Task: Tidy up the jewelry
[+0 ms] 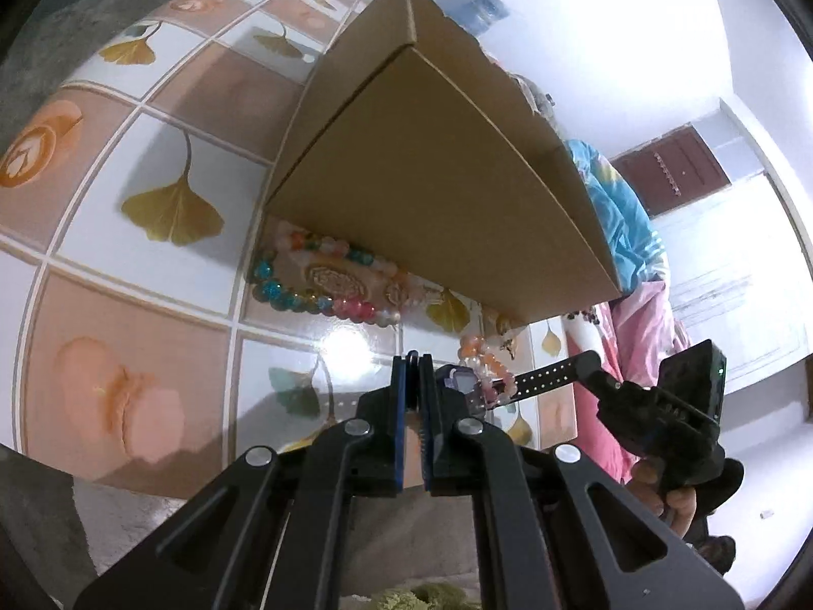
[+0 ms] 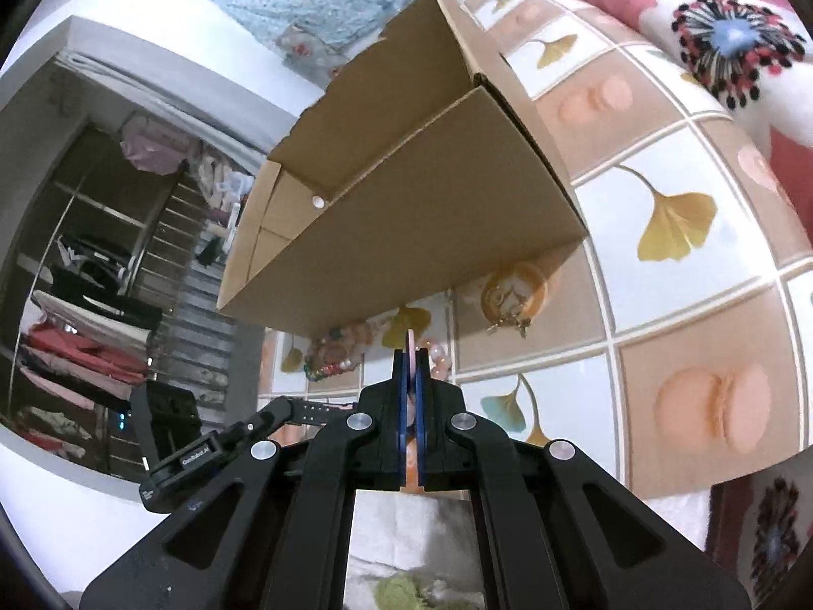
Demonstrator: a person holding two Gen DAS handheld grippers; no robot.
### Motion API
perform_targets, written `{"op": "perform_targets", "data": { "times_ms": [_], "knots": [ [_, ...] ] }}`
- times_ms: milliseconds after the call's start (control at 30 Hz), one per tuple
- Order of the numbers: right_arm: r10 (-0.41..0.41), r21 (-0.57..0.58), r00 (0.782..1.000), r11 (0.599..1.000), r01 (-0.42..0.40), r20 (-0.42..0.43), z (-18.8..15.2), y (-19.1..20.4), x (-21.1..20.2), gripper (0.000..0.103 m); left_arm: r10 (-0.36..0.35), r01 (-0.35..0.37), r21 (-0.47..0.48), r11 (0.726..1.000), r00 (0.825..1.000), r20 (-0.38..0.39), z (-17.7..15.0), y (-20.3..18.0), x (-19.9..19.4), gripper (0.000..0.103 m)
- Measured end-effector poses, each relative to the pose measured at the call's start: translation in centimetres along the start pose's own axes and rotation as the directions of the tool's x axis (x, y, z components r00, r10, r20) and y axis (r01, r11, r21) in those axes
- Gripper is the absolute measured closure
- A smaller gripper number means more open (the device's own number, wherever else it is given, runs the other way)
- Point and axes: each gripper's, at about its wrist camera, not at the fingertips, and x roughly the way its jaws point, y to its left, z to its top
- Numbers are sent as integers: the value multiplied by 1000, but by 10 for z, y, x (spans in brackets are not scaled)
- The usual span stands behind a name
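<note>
Right wrist view: right gripper [image 2: 412, 356] clenched on a thin pink strap [image 2: 409, 343], limp, light; pinch flat. Left gripper [image 1: 417, 361] clenched, apparently empty. Beaded bracelet [image 1: 315, 279] slippery.

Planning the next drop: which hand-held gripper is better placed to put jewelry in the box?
Right, probably: right hand-held gripper is shut on a pink piece facing the box; left hand-held gripper is shut, apparently empty.

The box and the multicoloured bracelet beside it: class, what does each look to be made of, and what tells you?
Box: plain brown cardboard, matte, with folded flaps and visible cut edges. Multicoloured bracelet: round glossy beads, some translucent, probably glass or plastic; which one cannot be told.
</note>
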Motion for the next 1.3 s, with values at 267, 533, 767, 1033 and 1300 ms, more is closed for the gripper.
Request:
{"op": "perform_targets", "data": {
  "times_ms": [267, 533, 767, 1033, 1300],
  "knots": [
    [62, -101, 993, 994, -51, 102, 11, 39, -39, 102, -32, 13, 135, 991, 990, 139, 15, -40, -49, 99],
    [-1, 17, 1000, 1000, 1, -1, -20, -5, -18, 102, -23, 23, -1, 1000, 1000, -7, -11, -2, -7, 99],
    [29, -201, 991, 980, -3, 128, 0, 64, -59, 102, -46, 17, 186, 982, 987, 156, 18, -56, -62, 99],
    [73, -362, 991, 932, -27, 114, 87, 132, -44, 102, -19, -50, 299, 953, 974, 225, 104, -103, -77, 101],
    [15, -319, 1000, 948, -11, 10, 139, 135, 15, 102, 105, -160, 330, 930, 979, 177, 158, -118, -36, 103]
  ]
}}
